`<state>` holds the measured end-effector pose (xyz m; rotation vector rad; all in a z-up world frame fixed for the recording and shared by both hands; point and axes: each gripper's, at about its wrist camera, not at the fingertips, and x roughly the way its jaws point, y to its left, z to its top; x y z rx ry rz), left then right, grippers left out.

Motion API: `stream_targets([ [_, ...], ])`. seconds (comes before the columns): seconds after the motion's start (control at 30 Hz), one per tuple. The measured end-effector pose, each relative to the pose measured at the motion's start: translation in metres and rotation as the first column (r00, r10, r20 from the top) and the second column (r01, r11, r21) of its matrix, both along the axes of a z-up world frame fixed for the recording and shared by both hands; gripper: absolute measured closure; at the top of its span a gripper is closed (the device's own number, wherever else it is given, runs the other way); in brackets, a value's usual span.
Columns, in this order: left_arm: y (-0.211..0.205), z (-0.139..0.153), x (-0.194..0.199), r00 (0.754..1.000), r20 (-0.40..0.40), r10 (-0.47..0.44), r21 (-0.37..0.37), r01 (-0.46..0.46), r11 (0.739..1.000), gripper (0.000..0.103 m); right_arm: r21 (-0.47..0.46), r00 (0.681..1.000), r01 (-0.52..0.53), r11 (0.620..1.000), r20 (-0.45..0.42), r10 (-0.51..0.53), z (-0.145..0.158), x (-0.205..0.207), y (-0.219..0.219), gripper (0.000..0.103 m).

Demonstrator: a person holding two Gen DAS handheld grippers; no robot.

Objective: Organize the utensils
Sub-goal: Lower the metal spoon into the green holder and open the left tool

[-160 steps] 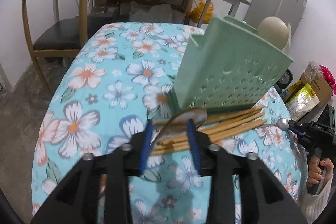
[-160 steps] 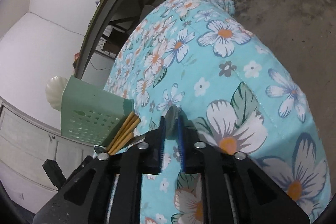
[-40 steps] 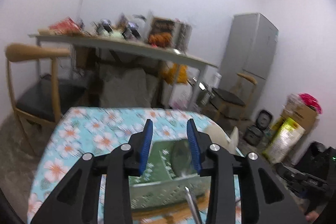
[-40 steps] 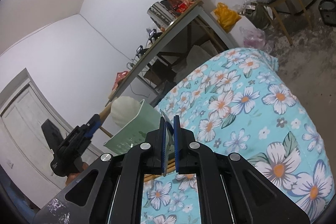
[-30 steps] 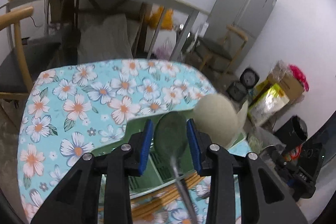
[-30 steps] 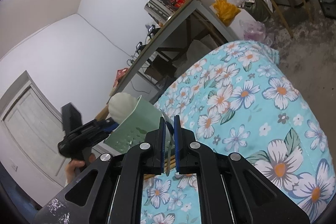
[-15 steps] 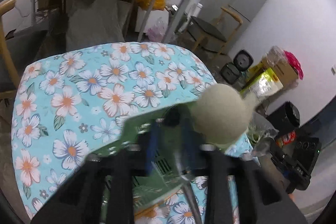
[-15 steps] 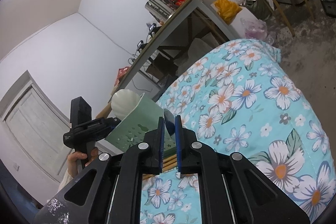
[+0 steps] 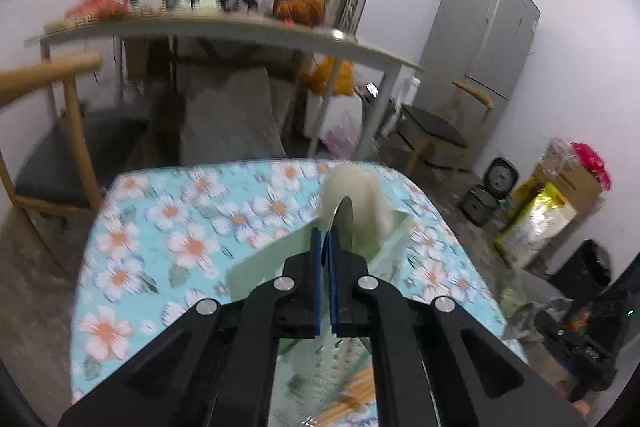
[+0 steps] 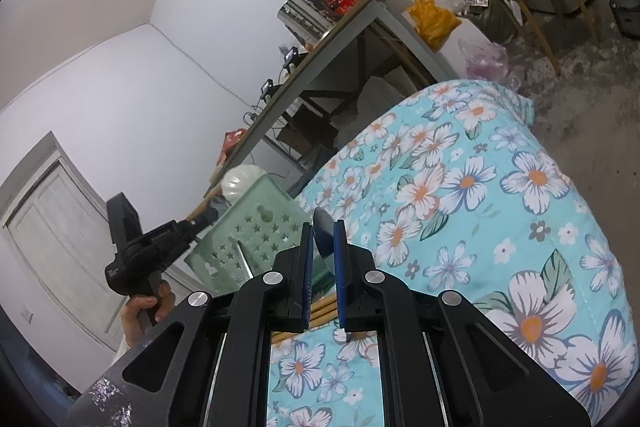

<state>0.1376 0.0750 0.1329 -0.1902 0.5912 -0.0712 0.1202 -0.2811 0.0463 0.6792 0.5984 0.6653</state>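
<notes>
A pale green perforated utensil holder (image 9: 280, 259) (image 10: 256, 227) stands on the floral tablecloth (image 9: 168, 227). A cream shell-shaped ladle (image 9: 360, 199) (image 10: 240, 183) sticks up from it. My left gripper (image 9: 325, 251) is shut on a metal spoon (image 9: 344, 219), held edge-on above the holder. My right gripper (image 10: 323, 239) is shut on another metal spoon (image 10: 322, 227), just right of the holder. Wooden chopsticks (image 9: 352, 391) (image 10: 320, 307) lie on the cloth by the holder's base.
A wooden chair (image 9: 48, 131) stands left of the table. A cluttered grey desk (image 9: 224, 27) and a fridge (image 9: 484, 35) are behind. Boxes and bags (image 9: 552, 211) sit on the floor at right. The left gripper (image 10: 152, 247) shows in the right wrist view.
My left gripper has turned so its spoon now stands edge-on, and tilted up over the holder. My right gripper with its spoon has moved a little closer to the holder.
</notes>
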Motion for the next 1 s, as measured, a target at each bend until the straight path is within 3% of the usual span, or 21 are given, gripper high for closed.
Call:
stream_targets([
  [0.1,-0.021,0.005,-0.012,0.997,0.054,-0.056,0.142,0.048,0.989,0.101,0.003,1.0,-0.004,1.0,-0.003,0.004,-0.001,0.001,0.0,0.095],
  [0.33,-0.03,-0.015,-0.024,0.981,0.011,-0.193,0.023,0.193,0.981,0.101,0.014,1.0,-0.004,1.0,-0.01,0.004,-0.002,0.001,-0.002,0.095],
  [0.43,-0.041,-0.02,-0.036,0.98,0.036,-0.195,0.071,0.192,0.979,0.101,0.011,1.0,-0.006,1.0,-0.006,0.006,-0.001,0.001,-0.001,0.095],
  [0.57,-0.055,-0.009,-0.051,0.985,0.122,-0.125,0.208,0.097,0.973,0.101,0.015,1.0,-0.009,1.0,-0.01,0.01,-0.002,0.002,-0.001,0.095],
  [0.73,-0.069,0.006,-0.07,0.965,0.258,-0.037,0.348,-0.057,0.936,0.101,0.019,1.0,-0.011,1.0,-0.011,0.011,-0.002,0.001,-0.001,0.094],
  [1.0,-0.061,0.033,-0.089,0.902,0.421,0.101,0.359,-0.268,0.894,0.101,0.021,1.0,-0.009,1.0,-0.011,0.009,-0.002,0.001,-0.001,0.094],
])
